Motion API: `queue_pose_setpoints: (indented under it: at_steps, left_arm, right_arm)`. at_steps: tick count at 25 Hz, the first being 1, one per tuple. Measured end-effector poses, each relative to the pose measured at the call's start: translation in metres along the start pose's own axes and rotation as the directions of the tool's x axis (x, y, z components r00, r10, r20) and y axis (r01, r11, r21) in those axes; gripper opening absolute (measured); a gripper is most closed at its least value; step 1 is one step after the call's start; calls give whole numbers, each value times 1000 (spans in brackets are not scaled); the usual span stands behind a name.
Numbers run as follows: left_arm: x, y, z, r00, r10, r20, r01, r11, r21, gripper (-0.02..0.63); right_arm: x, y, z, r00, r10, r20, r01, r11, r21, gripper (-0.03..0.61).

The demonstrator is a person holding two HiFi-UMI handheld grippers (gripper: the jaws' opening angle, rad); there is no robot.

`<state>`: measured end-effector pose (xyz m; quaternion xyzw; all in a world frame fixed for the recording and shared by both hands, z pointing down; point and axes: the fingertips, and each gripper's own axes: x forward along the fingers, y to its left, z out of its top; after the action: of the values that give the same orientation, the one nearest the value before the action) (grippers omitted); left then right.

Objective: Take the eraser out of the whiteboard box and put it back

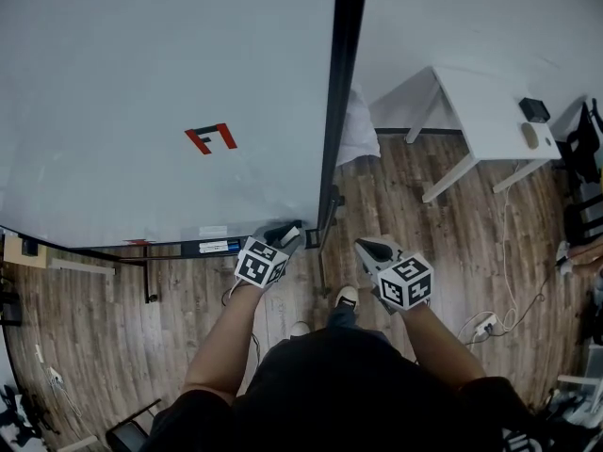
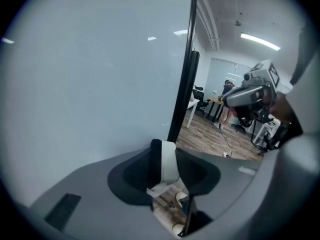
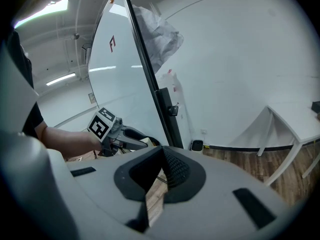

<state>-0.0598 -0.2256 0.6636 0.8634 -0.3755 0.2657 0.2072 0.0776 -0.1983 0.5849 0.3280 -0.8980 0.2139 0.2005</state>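
We see the left gripper (image 1: 280, 239) clamped on the eraser (image 2: 164, 164). Its jaws stand fairly wide, and the pads press the eraser's two flat sides, the black back to the left and the white felt to the right. A scrap of white material hangs loose from the eraser's lower end. Behind the eraser we see only the whiteboard (image 1: 141, 83) face, with wood floor (image 1: 170, 328) below it.

In the head view this gripper sits at the right end of the whiteboard box (image 1: 212, 247) — the dark strip along the board's bottom edge. We cannot tell whether the eraser touches the box.

The right gripper (image 3: 162, 153) has its jaws closed tip to tip with nothing between them, and only floor shows through the wedge below.

The board's black frame post (image 1: 339, 92) rises just to the right of the left gripper, so that side is tight. The right gripper hangs past the post, apart from it and over bare floor. Our shoe (image 1: 347, 297) is below, between the two grippers.

The white table (image 1: 490, 121) stands well apart to the right, against the wall, and cables trail on the floor near it. To the left, the board face is bare except for a red-and-black mark (image 1: 211, 137).
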Motion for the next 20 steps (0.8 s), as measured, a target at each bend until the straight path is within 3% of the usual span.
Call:
queue_pose_setpoints:
  at_steps: [11, 16, 20]
  left_arm:
    - [-31, -5, 17, 997, 16, 72, -16, 1000, 10, 153]
    - [-46, -10, 22, 996, 28, 80, -32, 998, 52, 153]
    - [-58, -10, 21, 994, 20, 103, -22, 1000, 13, 153]
  right_arm:
    - [-2, 16, 3, 1000, 6, 11, -6, 1000, -17, -5]
    - [-4, 21, 1, 1000, 3, 15, -3, 1000, -21, -5]
    - [-5, 27, 0, 1000, 7, 16, -7, 1000, -13, -5]
